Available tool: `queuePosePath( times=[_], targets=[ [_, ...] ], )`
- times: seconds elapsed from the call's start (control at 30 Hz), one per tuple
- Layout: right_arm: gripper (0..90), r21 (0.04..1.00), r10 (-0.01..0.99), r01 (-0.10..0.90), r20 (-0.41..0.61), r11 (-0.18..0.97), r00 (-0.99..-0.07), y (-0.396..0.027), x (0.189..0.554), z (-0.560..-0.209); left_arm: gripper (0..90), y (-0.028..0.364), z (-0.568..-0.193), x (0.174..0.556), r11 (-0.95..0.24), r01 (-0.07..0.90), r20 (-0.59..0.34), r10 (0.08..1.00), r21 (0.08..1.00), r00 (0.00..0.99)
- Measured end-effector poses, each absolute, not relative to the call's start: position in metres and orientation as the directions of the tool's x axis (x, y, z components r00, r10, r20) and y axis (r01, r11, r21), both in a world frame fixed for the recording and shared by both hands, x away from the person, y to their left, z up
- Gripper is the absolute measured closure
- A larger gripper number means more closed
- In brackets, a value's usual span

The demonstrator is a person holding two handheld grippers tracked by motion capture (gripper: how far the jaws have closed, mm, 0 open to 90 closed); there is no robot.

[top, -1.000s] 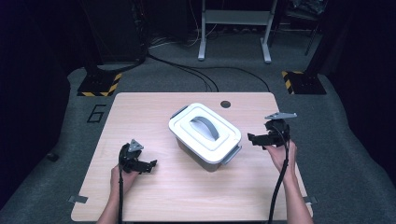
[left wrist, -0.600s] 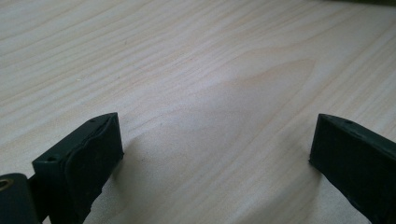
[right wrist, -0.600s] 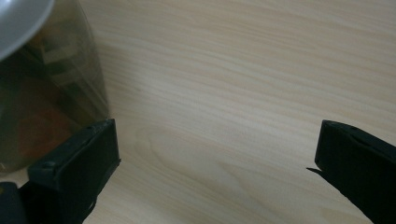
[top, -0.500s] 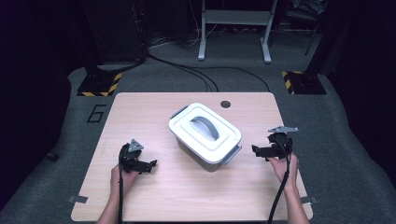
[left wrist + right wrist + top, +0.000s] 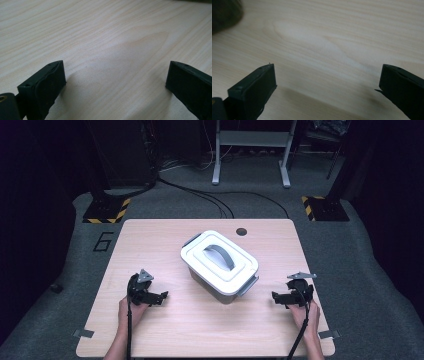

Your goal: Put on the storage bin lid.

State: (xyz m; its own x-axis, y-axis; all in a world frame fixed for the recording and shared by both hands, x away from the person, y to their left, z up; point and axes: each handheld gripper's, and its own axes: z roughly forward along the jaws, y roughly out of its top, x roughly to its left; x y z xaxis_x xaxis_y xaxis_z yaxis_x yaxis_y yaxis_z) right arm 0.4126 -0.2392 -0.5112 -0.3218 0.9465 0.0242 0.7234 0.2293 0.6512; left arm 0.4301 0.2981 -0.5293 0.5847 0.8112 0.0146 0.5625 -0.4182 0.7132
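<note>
Wooden table [image 5: 150,245], lidded white box [image 5: 220,267] between two empty, wide-jawed tools.

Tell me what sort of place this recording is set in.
Probably a lab or studio set up for recording. A lone wooden table stands on grey carpet among dark drapes, with hazard-striped stand bases, floor cables and a taped number 6 beside it.

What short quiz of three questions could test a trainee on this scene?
1. True or false: the lid is on the box.
2. Which gripper holds something? A) left gripper B) right gripper C) neither
3. Fill in: the box stands ____ the two grippers.

Key: 1 true. 2 C: both are open over bare table. 3 between.
</note>
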Motion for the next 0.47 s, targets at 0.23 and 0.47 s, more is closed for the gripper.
queuePosePath(
  times=[0.23, 0.47],
  targets=[
    [0.0, 0.714, 0.949, 0.666, 0.007, 0.216, -0.315, -0.246, 0.401, -0.528, 2.4, 0.298, -0.529, 0.430, -0.418, 0.563, 0.014, 0.811, 0.713, 0.585],
    [0.0, 0.714, 0.946, 0.663, 0.000, 0.226, -0.323, -0.246, 0.400, -0.529, 2.4, 0.298, -0.529, 0.430, -0.418, 0.562, 0.017, 0.812, 0.714, 0.583]
  ],
)
